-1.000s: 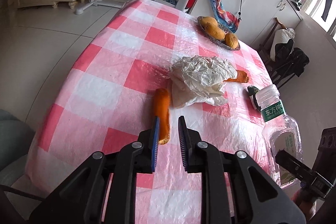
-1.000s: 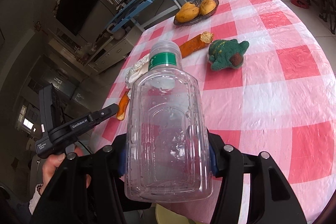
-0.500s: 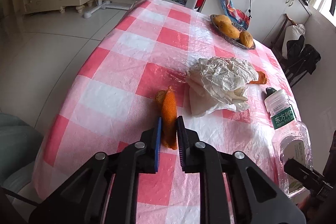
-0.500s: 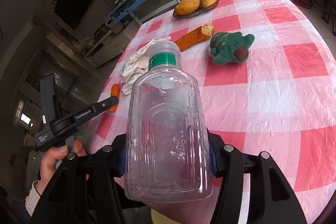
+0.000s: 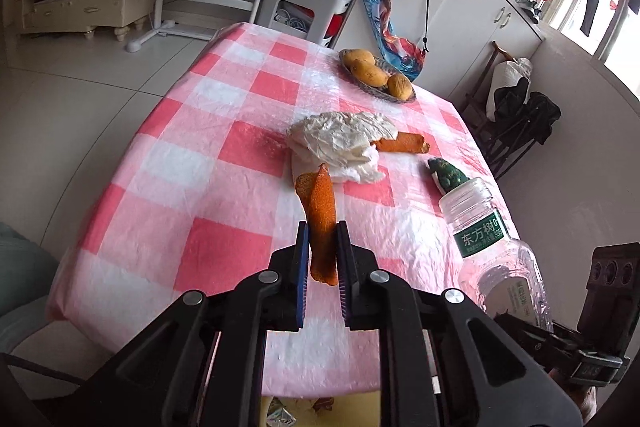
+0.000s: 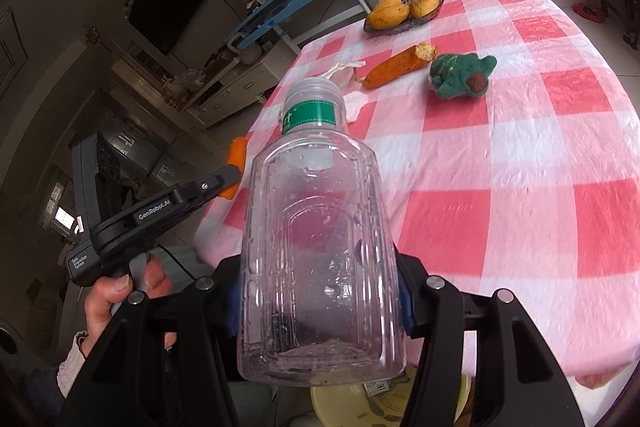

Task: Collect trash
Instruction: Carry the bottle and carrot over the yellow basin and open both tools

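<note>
- The left gripper point(image 5: 322, 239) is clenched on an orange peel strip point(image 5: 320, 219), its jaws having just closed onto it. The strip is rough and pitted, curled over at its far tip, and it hangs clear above the checked cloth with its lower end sticking out below the pads.
- Left of this gripper the pink-and-white table point(image 5: 224, 187) curves away to its rim, and beyond the rim lies bare pale floor; nothing stands on the cloth on that side.
- Just ahead of the held strip lies a crumpled white paper wad point(image 5: 340, 143), with a second orange peel piece point(image 5: 402, 143) poking out from its right side.
- Farther ahead, near the far table edge, a dish of yellow fruit point(image 5: 378, 75) stands well apart from the wad.
- Ahead and to the right of the left gripper a green knitted toy point(image 6: 460, 75) lies by the second peel piece, not touching it.
- The right gripper point(image 6: 320, 303) grasps a clear empty plastic bottle point(image 6: 316, 247) by its lower body, neck pointing away, uncapped, with a green label band around the neck.
- Right of the bottle the cloth is open checks out to the rounded edge.
- Below both grippers, under the near table edge, a yellowish bin point(image 6: 460, 395) shows with some scraps inside.
</note>
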A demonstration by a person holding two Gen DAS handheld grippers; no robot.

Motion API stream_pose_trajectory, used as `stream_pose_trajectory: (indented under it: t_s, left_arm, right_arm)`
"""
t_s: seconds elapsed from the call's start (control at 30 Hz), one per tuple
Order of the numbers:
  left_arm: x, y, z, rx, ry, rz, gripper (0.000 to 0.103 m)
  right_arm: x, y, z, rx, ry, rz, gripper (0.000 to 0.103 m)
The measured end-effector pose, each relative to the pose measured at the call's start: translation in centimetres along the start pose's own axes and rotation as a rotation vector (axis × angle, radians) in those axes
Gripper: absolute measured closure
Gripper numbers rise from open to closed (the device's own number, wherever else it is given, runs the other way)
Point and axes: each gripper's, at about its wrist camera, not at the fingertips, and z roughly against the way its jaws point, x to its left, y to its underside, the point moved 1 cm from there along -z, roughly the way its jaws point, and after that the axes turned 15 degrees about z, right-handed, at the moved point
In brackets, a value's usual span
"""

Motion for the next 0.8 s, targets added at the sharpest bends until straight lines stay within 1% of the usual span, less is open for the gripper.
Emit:
stream_pose_trajectory:
  t_s: [0.1, 0.2, 0.37, 0.43, 0.5, 0.53, 0.6, 0.67, 0.73, 0.8]
  left_arm:
    - [-0.4, 1.5, 1.0, 0.010, 0.018, -0.022, 0.090]
    - [-0.9, 3.1, 2.2, 0.014, 0.033, -0.055, 0.090]
    - [-1.3, 5.7, 4.1, 0.031, 0.061, -0.096, 0.090]
    - [-1.5, 6.7, 4.8, 0.043, 0.066, -0.114, 0.090]
    - [-1.6, 8.0, 5.2, 0.062, 0.066, -0.137, 0.090]
    - [-1.8, 8.6, 5.3, 0.075, 0.062, -0.153, 0.090]
    - [-2.0, 9.9, 5.4, 0.102, 0.054, -0.186, 0.090]
    - [-2.5, 11.4, 5.0, 0.159, 0.040, -0.240, 0.090]
    - [-3.0, 13.0, 4.3, 0.203, -0.008, -0.307, 0.090]
    - [-3.5, 14.4, 3.9, 0.210, -0.061, -0.373, 0.085]
  right_arm:
    - [1.9, 1.7, 0.5, 0.014, -0.007, 0.027, 0.048]
    - [3.9, 3.5, 0.9, 0.040, 0.005, 0.066, 0.048]
    - [5.3, 6.5, 0.5, 0.121, 0.035, 0.082, 0.047]
    - [5.2, 7.0, 0.5, 0.129, 0.071, 0.070, 0.042]
    - [4.7, 7.0, 0.9, 0.112, 0.092, 0.046, 0.038]
    - [4.4, 6.9, 1.2, 0.097, 0.101, 0.030, 0.035]
    - [3.7, 6.8, 1.7, 0.068, 0.114, -0.003, 0.033]
    - [3.2, 6.7, 1.9, 0.051, 0.126, -0.031, 0.032]
    - [2.8, 6.6, 2.1, 0.036, 0.140, -0.050, 0.030]
    - [2.7, 6.7, 2.5, 0.020, 0.160, -0.060, 0.027]
